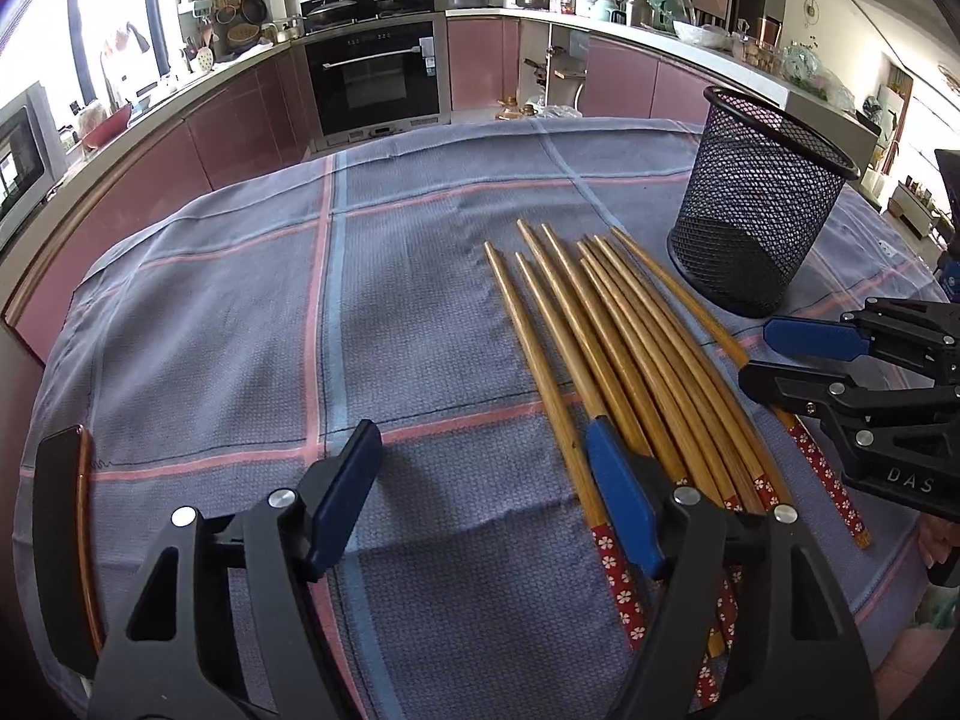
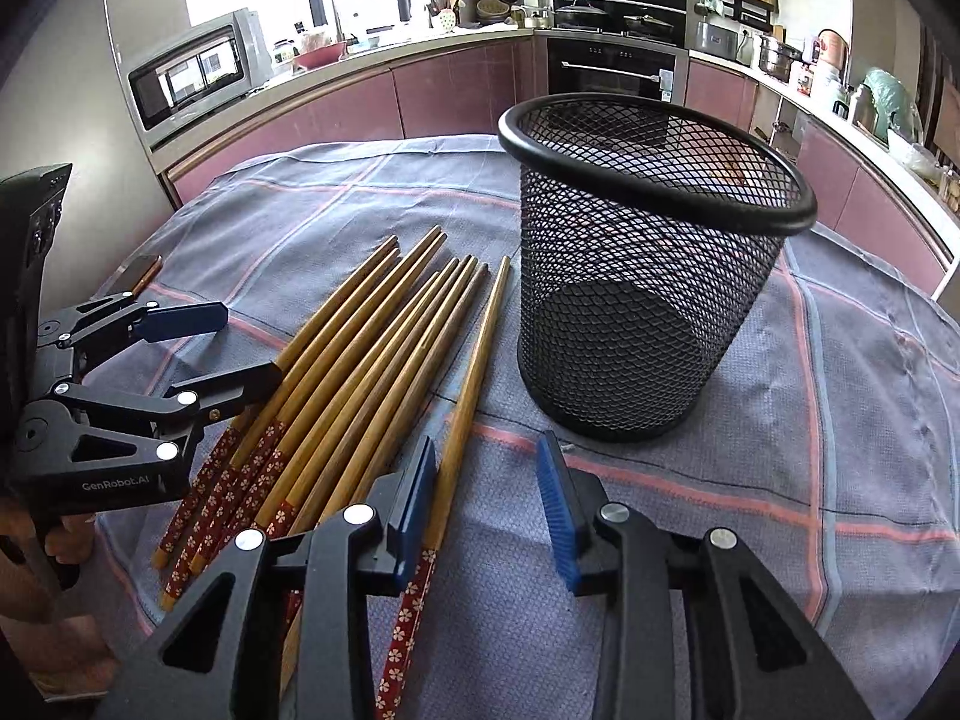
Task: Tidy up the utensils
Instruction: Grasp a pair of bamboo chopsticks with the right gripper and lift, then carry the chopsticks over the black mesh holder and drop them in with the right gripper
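Beside the mesh cup (image 2: 648, 276), chopsticks (image 2: 372, 360) lie flat, tips pointing away; left claw (image 1: 480, 480) and right claw (image 2: 486, 510) gape wide.

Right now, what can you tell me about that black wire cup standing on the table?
The black round metal mesh cup stands upright on the blue-grey checked tablecloth, open end up. Its wall is fine diamond mesh, topped by a thick smooth black rim; it widens slightly toward the top, and the base looks solid. Nothing shows inside it. The loose bundle of tapered wooden chopsticks with red flowered ends lies just beside it on its left in the right wrist view, apparently not touching it. Neither tool touches it.
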### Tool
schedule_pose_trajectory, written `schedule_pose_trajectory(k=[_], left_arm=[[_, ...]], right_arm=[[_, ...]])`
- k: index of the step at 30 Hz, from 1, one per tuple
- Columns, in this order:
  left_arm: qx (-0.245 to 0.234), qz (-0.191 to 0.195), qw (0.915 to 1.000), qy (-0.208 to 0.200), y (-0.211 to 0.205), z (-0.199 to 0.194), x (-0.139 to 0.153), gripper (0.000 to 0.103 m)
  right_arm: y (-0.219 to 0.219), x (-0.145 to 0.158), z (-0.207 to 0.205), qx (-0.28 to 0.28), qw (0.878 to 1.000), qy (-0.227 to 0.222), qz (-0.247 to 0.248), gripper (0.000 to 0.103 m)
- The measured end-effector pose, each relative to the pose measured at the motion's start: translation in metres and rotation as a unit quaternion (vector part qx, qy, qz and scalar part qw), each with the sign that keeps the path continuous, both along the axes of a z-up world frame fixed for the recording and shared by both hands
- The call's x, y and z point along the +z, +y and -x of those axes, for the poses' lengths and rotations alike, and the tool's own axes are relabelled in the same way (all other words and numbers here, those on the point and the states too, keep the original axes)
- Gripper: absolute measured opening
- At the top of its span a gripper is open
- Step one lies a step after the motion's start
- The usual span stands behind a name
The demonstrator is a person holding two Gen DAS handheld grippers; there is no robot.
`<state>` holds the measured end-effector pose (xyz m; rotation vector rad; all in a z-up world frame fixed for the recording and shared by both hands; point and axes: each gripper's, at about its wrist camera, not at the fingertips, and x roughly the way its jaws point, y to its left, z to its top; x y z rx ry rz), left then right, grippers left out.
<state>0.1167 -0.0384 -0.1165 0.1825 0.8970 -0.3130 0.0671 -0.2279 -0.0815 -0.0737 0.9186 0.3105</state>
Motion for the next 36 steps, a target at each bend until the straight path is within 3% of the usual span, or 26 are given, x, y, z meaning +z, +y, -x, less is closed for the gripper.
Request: schedule_pose_trajectory(k=[4,6,9,11,14,19,25,36], left_arm=[[-0.005,0.006,1.0,0.003,-0.002,-0.004,0.001,0.057],[-0.003,0.011,0.9999,0.004,-0.002,-0.006,0.002,0.05],[-0.004,0.024,0.9997,0.006,-0.004,-0.008,0.004,0.032],[-0.002,0.032,0.9995,0.008,-0.005,-0.006,0.005,0.018],[0.003,0.055,0.9983,0.018,-0.004,-0.006,0.006,0.008],[0.012,0.071,0.9973,0.011,0.002,-0.001,0.013,0.007],[-0.008,0.11,0.9938,-0.015,0.013,0.015,0.05,0.007],[-0.05,0.208,0.9729,-0.087,0.028,0.043,0.14,0.007]], right_arm=[[0.002,-0.001,-0.01,0.001,1.0,0.001,-0.002,0.032],[0.002,-0.001,-0.012,-0.001,1.0,0.004,-0.01,0.027],[-0.003,0.0,-0.015,0.0,0.999,0.014,-0.039,0.009],[-0.006,0.0,-0.015,-0.003,0.999,0.017,-0.052,0.007],[-0.008,0.002,-0.012,-0.002,0.998,0.014,-0.065,0.006],[-0.013,0.017,0.0,0.013,0.996,-0.006,-0.085,0.006],[-0.025,0.048,0.015,0.031,0.991,-0.045,-0.121,0.006],[-0.059,0.109,0.028,0.022,0.973,-0.145,-0.181,0.006]])
